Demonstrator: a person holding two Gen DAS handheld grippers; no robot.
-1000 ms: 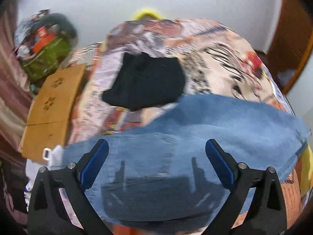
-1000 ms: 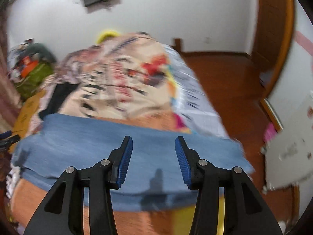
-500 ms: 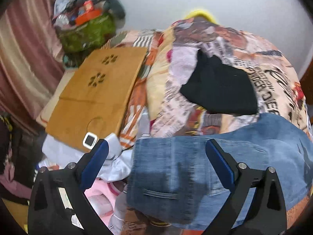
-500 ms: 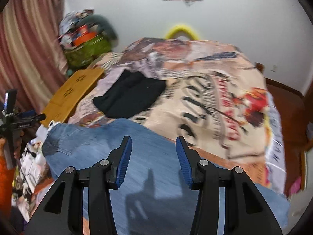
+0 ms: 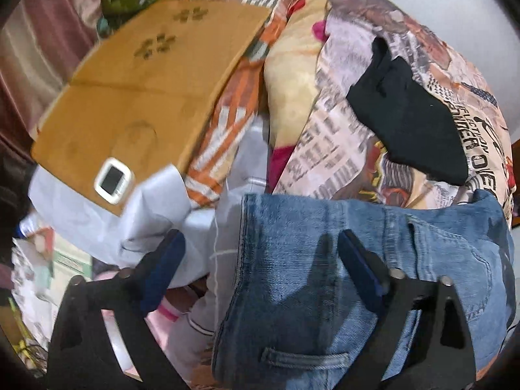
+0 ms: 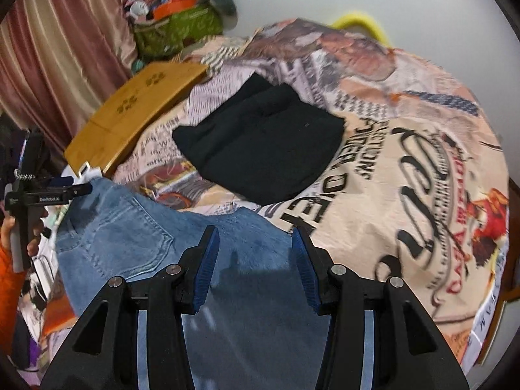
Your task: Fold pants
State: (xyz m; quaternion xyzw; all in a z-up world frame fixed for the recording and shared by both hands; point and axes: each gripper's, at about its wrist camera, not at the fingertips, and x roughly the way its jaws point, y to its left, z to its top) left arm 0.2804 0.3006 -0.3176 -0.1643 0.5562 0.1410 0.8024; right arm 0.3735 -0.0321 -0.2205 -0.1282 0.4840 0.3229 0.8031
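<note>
**Spotter:** Left wrist view puts your left gripper (image 5: 260, 256) right over the waistband end of the jeans (image 5: 325, 260). Its jaws stand wide and have just been closing a little; one blue pad is over the denim, the other hangs past the edge above the white cloth (image 5: 130, 221). Nothing is pinched yet.

**Operator's mate:** And the other hand?

**Spotter:** Your right gripper (image 6: 253, 263) hovers over the jeans further along, jaws partly apart, nothing between them, pads clear of the fabric. The jeans lie flat across the near edge of the patterned bedspread (image 6: 406, 162), waistband toward the wooden board (image 6: 136, 110), with a folded black garment (image 6: 266, 149) just beyond them.

**Operator's mate:** How will they behave when you lift?

**Spotter:** My guess is that denim is heavy and limp but thicker than most cloth: it will sag between two grips and drag on the bedspread rather than slide. It won't tear or slip easily. Take it at the waistband edge, where the seam is doubled and stiff, near the belt loop (image 5: 302, 357). Pinch both layers, or only the top one will come up.

**Operator's mate:** Any hazard?

**Spotter:** You may catch the white cloth beside the hem along with the denim.
</note>
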